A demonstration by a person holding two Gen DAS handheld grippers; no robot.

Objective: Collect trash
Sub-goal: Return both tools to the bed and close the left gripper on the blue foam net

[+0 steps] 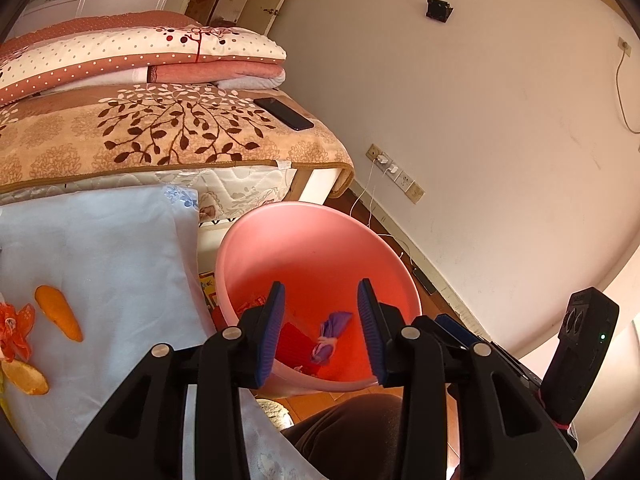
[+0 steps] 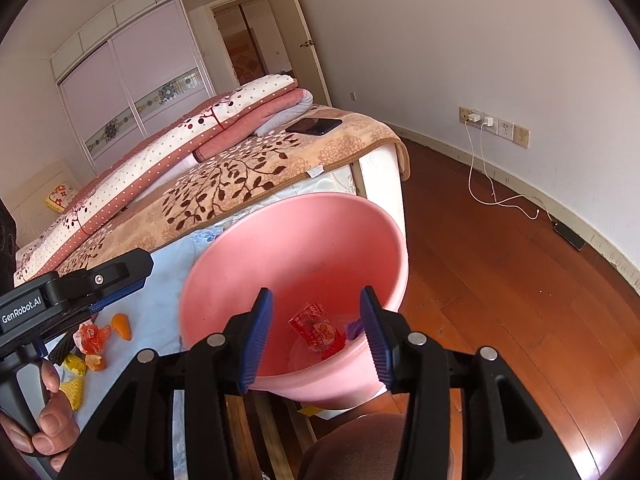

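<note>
A pink bucket point(image 1: 320, 248) stands on the floor beside a white cloth point(image 1: 112, 248). Above its opening my left gripper point(image 1: 321, 286) is open, with nothing between its pads. A purple wrapper point(image 1: 332, 336) and a red wrapper point(image 1: 294, 346) lie at the bottom. On the cloth to the left are an orange peel point(image 1: 60, 314), a second peel point(image 1: 24, 376) and an orange wrapper point(image 1: 16, 332). In the right wrist view my right gripper point(image 2: 316, 292) is also open and empty over the bucket point(image 2: 296, 248), where a red-and-white wrapper point(image 2: 316, 328) lies.
A bed with a leaf-patterned blanket point(image 1: 160, 132) stands behind the bucket, with a phone point(image 1: 284, 114) and folded quilts point(image 1: 140, 56) on it. Wall sockets with white charger cables point(image 2: 480, 160) trail onto the wooden floor point(image 2: 500, 280). A person's knee point(image 2: 360, 440) is below the grippers.
</note>
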